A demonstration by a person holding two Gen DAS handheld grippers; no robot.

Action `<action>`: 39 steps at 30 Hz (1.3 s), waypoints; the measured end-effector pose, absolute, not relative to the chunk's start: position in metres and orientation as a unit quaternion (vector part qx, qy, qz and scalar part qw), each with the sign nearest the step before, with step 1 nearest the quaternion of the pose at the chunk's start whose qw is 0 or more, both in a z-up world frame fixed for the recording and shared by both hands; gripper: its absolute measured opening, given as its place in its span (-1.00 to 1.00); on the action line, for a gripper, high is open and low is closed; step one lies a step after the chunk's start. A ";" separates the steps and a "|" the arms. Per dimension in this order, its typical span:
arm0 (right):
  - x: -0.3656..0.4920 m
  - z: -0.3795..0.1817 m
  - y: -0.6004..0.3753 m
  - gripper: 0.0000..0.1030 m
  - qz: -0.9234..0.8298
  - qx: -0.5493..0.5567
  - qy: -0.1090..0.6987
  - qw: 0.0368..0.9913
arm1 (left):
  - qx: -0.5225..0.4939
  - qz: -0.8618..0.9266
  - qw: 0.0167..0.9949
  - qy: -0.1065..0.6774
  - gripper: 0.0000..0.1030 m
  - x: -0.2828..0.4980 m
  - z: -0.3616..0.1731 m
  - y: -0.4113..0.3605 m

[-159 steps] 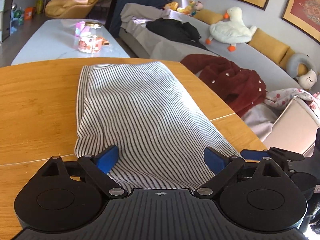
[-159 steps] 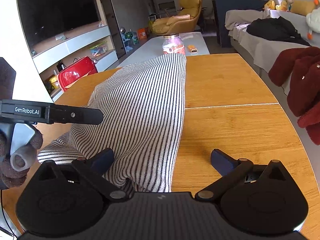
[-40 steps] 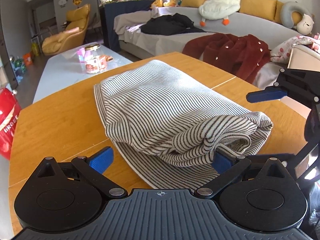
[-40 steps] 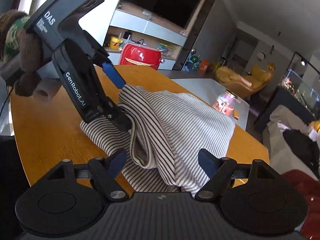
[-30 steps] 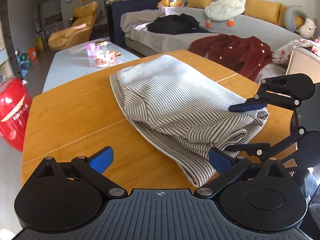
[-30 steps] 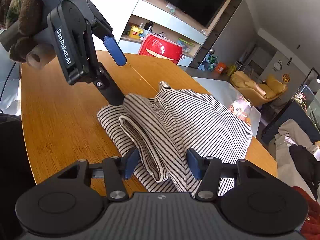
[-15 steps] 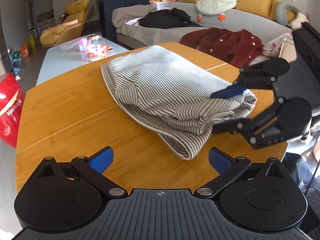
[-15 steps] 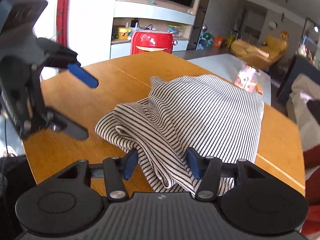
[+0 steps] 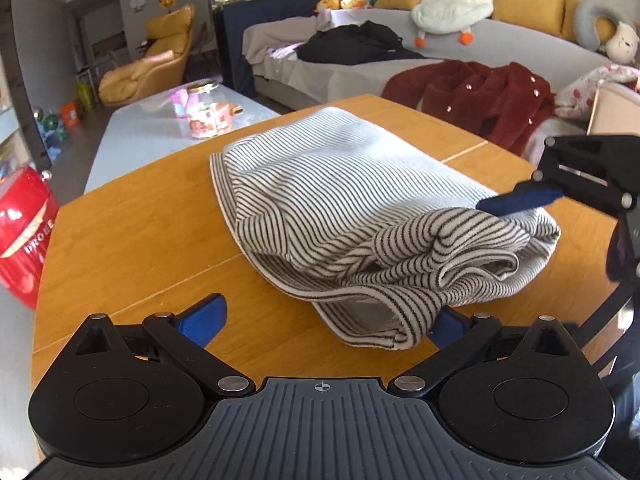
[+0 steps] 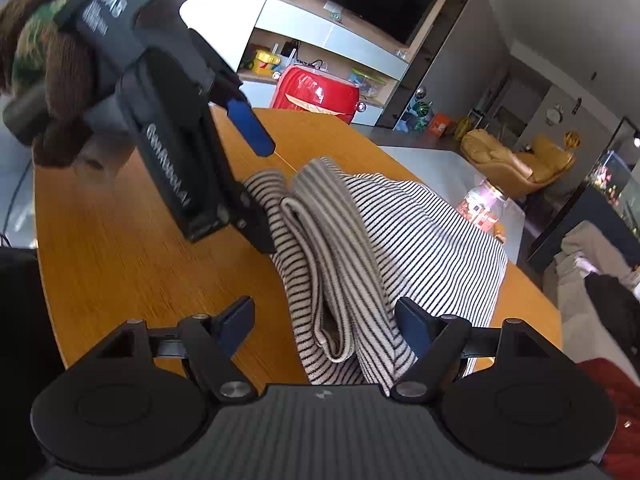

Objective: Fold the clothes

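Since the right gripper [image 10: 324, 322] was pinched tight on the bunched end of the black-and-white striped knit garment [image 9: 340, 196] half a second ago and its blue pads now stand wide apart around that same end, I'd say it just let go. Going left to right in the left wrist view: the red toaster-looking appliance [image 9: 22, 236] sits off past the left edge of the round wooden table [image 9: 120, 232], then the left gripper [image 9: 320, 318] hovers low at the near edge with its jaws spread wide, holding nothing, its right pad tucked just behind the hem of the garment. The garment itself lies across the middle of the table, flat and smooth toward the far edge, doubled over and lumpy at the near-right end. Furthest right, one blue finger of the right gripper pokes in over the top of that lump. A moment back the left gripper was further off from the cloth, and now it's come right up against the hem. So the fold-over looks done but sloppy, with layers bulging and a loop of hem sticking out. My guess is the next bit is tidying or another fold, because that rolled end won't lie flat on its own.
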State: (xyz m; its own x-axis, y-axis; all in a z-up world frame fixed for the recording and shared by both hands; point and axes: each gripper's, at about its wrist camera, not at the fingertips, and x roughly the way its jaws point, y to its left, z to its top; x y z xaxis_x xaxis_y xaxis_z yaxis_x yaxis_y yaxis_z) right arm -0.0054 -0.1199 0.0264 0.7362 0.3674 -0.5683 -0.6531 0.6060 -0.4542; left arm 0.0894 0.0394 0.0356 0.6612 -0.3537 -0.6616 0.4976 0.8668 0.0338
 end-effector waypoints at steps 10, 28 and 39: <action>0.013 0.034 -0.114 -0.41 0.270 -0.390 0.202 0.857 | -0.009 -0.270 0.901 0.339 1.00 0.086 0.059 0.083; -0.028 0.182 -0.112 -0.49 0.403 -0.428 0.218 0.779 | 0.058 -0.296 0.892 0.338 1.00 0.148 0.027 0.080; 0.132 0.081 -0.082 -0.43 0.467 -0.367 0.291 0.750 | 0.057 -0.276 0.886 0.367 0.95 0.145 0.017 0.113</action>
State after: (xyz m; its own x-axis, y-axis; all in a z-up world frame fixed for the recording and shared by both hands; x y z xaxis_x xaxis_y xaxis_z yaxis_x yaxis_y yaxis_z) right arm 0.1324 -0.0816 0.0810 0.3949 0.4875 -0.7787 -0.9139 0.2951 -0.2787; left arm 0.1448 0.1129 0.0173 0.5780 -0.4472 -0.6826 0.5314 0.8411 -0.1011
